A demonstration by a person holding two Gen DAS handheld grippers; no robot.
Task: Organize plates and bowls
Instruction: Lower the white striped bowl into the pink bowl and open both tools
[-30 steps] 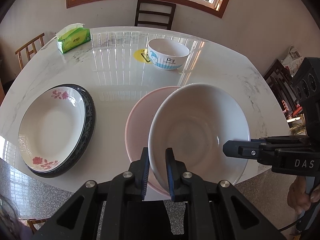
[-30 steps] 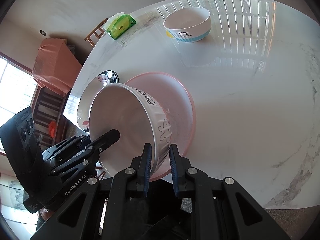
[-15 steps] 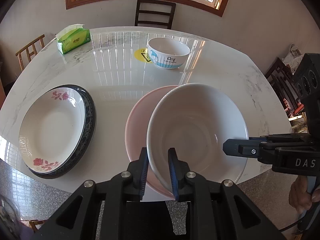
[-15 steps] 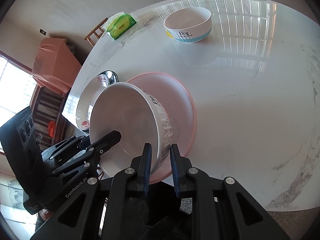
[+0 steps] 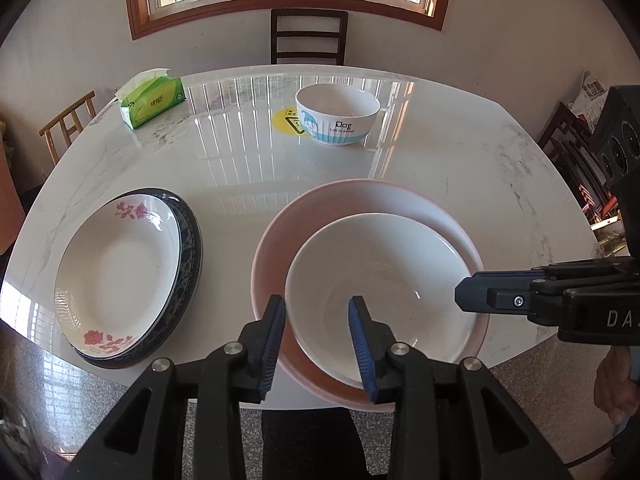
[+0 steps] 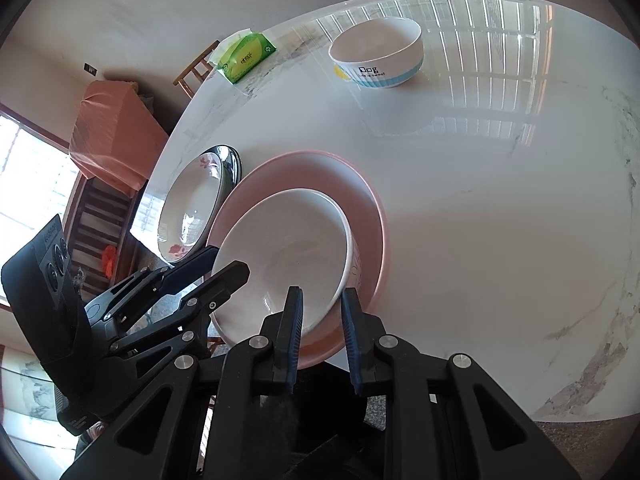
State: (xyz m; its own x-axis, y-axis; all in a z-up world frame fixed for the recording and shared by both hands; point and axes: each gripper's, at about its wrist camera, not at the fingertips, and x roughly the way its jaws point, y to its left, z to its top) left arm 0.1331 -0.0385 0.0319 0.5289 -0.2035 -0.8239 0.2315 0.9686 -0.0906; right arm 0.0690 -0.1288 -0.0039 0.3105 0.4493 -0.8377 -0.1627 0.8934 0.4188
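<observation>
Jaws: your left gripper (image 5: 316, 328) has just been opening, the white bowl's (image 5: 384, 292) near rim between its pads, untouched | your right gripper (image 6: 320, 320) (narrow gap) still straddles the rim; contact unclear | bowl nested in pink bowl (image 5: 360, 200) on table (image 5: 460, 152); plates (image 5: 116, 276) beside

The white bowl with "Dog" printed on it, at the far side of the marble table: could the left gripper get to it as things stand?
Probably yes. The left gripper has just been opening around the plain white bowl nested in the pink bowl, its pads off the rim. Beyond them only bare marble table lies before the Dog bowl.
</observation>
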